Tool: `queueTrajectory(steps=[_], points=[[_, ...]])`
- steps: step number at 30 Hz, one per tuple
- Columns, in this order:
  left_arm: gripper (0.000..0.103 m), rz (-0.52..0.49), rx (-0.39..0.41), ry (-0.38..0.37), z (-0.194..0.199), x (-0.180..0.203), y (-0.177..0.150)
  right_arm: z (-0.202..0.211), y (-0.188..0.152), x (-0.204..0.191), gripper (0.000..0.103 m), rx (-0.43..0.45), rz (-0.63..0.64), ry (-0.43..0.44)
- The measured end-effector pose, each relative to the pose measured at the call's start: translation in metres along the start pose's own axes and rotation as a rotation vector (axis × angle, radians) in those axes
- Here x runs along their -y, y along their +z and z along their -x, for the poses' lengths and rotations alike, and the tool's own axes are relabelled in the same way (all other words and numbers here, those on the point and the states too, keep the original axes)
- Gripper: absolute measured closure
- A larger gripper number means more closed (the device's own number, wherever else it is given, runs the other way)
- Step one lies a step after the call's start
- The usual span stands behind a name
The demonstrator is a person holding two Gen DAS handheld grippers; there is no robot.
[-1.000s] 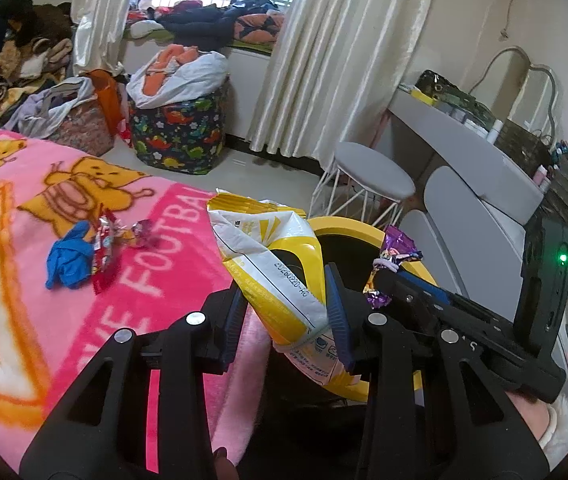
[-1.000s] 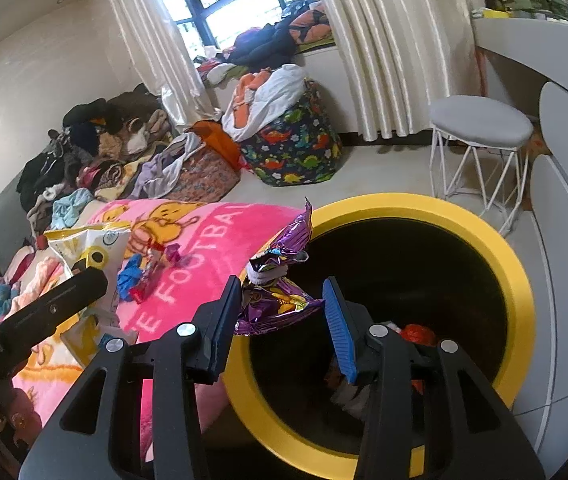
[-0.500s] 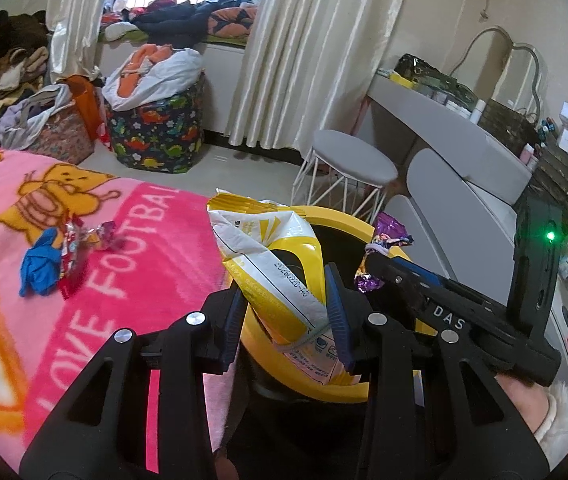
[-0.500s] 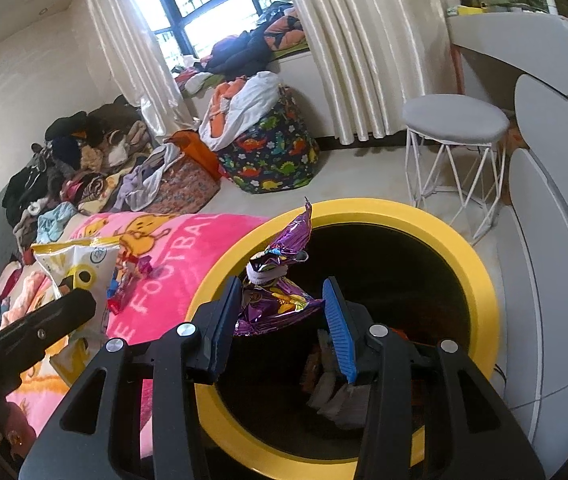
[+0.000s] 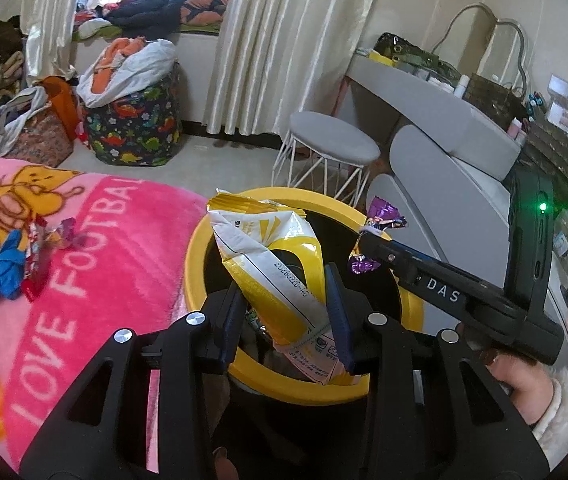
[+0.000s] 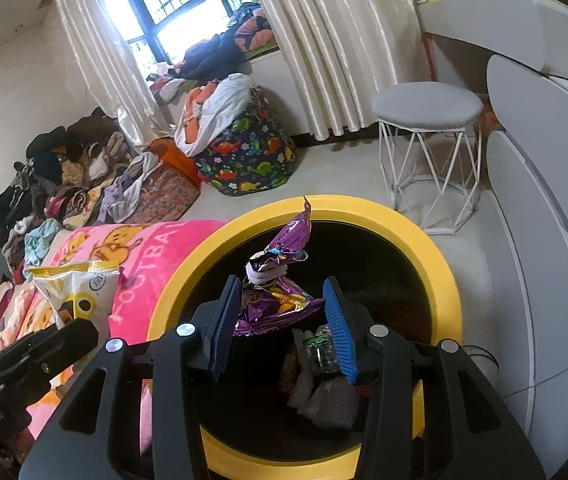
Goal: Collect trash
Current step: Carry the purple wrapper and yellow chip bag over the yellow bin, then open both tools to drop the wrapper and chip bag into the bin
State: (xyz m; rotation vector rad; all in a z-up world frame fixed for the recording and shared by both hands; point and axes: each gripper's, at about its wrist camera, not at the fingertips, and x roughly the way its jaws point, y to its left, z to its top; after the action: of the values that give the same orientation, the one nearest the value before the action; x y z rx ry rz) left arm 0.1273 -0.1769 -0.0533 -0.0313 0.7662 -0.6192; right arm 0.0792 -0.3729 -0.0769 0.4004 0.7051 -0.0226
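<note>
Both loads are over the bin (image 6: 440, 264) now, so the step in hand looks like the drop. Left gripper (image 5: 286, 314) is clamped on the yellow-and-white snack bag (image 5: 271, 264), which stands upright with its lower end over the near rim, not clearly over the opening. Right gripper (image 6: 279, 318) is clamped on the crumpled purple wrapper (image 6: 275, 300), well over the dark opening with trash already at the bottom. To do it well: nudge the left farther over the mouth before letting go, since the bag is long and could catch on the rim; release the right 1 straight down. 2 or 3 scraps (image 5: 23, 256) lie on the pink blanket (image 5: 95, 280), left for later. Versus 1 second ago: both hands have shifted off the blanket toward the bin, which fills more of each view; grips unchanged.
</note>
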Motion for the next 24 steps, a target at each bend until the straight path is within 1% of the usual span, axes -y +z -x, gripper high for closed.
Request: queueTrajectory(steps=[12,19,24], points=[[0.072,-0.012,-0.057,-0.007,-0.025,0.002,-0.004,-0.003,-0.001,0.016,0.062,-0.014,-0.020,-0.026],[0.072,-0.012,-0.091,-0.025,-0.041,0.000,-0.003,-0.005,-0.003,0.022,0.060,-0.023,-0.028,-0.036],[0.071,-0.004,-0.095,-0.035,-0.045,-0.001,-0.003,-0.007,-0.003,0.024,0.057,-0.028,-0.036,-0.042]])
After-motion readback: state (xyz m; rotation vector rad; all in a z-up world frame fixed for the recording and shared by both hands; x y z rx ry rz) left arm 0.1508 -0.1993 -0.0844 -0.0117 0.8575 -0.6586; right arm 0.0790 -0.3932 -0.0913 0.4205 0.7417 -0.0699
